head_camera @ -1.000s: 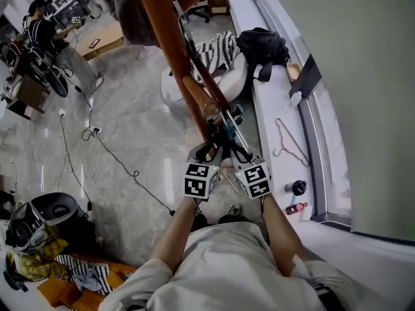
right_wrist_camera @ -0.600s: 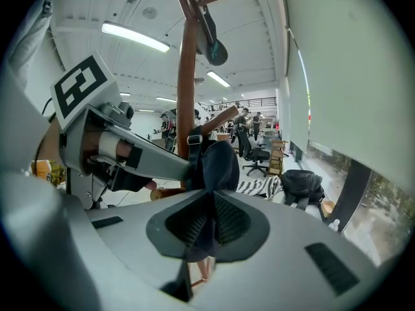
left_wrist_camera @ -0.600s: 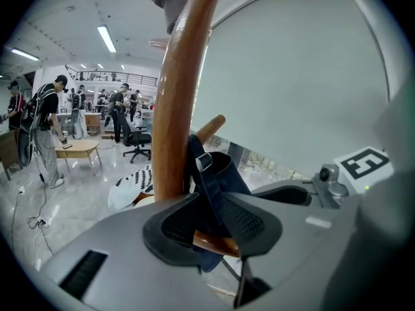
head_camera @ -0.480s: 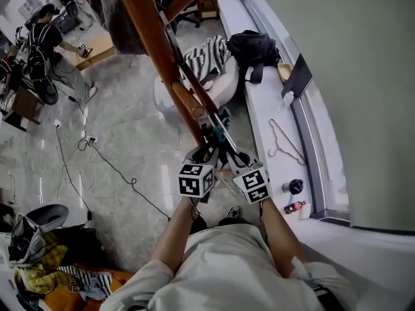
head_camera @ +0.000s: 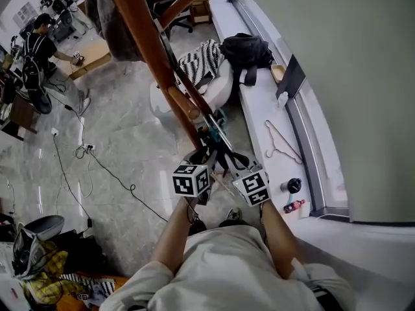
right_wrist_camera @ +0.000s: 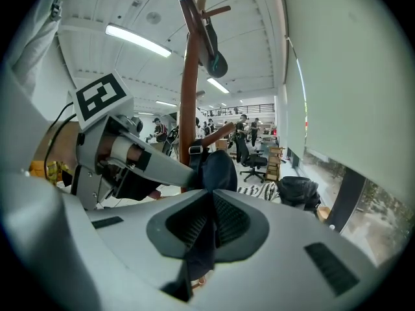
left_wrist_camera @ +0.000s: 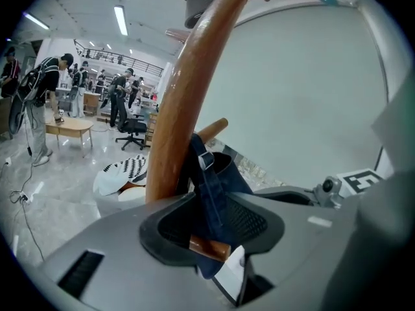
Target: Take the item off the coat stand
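While you stood over the one wooden coat stand (head_camera: 146, 50), one black backpack (head_camera: 246, 47) sat on the white ledge (head_camera: 259, 109) beyond it. The single navy item (left_wrist_camera: 214, 173) (a strapped cloth thing, kind unclear) hung against the stand's pole. You had two grippers on it. Your left gripper (left_wrist_camera: 214, 222) was opening its jaws, with the strap loose between them. Your right gripper (right_wrist_camera: 209, 222) pinched the dark cloth with its jaws pressed together. One wire hanger (head_camera: 283, 144) lay on the ledge.

Black backpack (head_camera: 248, 48), wire hanger (head_camera: 281, 146) — white ledge (head_camera: 259, 103)
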{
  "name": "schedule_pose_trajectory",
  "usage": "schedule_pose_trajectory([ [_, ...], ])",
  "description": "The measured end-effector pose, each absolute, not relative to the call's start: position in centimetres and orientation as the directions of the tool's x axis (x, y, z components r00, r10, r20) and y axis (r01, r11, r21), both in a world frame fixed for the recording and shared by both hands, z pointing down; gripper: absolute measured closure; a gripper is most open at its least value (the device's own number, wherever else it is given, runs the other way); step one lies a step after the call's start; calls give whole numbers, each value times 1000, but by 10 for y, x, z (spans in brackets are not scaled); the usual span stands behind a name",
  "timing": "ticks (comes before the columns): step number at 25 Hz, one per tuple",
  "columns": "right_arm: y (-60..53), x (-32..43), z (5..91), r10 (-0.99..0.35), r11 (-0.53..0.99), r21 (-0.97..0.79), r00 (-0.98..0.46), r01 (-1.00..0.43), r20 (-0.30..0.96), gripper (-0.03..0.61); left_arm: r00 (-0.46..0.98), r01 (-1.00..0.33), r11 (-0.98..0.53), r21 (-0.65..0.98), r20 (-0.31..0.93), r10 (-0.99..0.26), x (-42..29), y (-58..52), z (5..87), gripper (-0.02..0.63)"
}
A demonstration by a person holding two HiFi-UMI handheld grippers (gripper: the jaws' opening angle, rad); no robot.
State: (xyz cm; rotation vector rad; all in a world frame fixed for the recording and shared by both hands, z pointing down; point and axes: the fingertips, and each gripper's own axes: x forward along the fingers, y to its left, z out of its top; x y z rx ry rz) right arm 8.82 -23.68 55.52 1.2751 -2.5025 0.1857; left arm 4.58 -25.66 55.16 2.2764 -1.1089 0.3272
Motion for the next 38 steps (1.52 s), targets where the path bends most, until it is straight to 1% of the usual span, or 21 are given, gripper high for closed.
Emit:
schedule_pose_trajectory([
  [6, -236, 90, 552, -772, 587, 48, -541, -808, 334, 560, 663, -747, -494, 446, 444, -602, 54, -254, 556, 446],
  [18, -232, 92, 544, -786, 569, 62, -520, -820, 336, 560, 678, -735, -528, 426, 420, -604, 56, -255, 542, 449],
  [20, -233, 91, 542, -789, 566, 62, -519, -822, 329, 560, 676, -736, -529, 423, 416, -608, 55, -255, 541, 455],
  [32, -238, 91, 530, -806, 557, 77, -514, -827, 294, 560, 678, -732, -542, 412, 365, -638, 52, -258, 519, 532],
  [38, -238, 96, 526, -820, 536, 82, -495, -840, 287, 560, 690, -722, -573, 387, 344, -637, 57, -257, 508, 541],
])
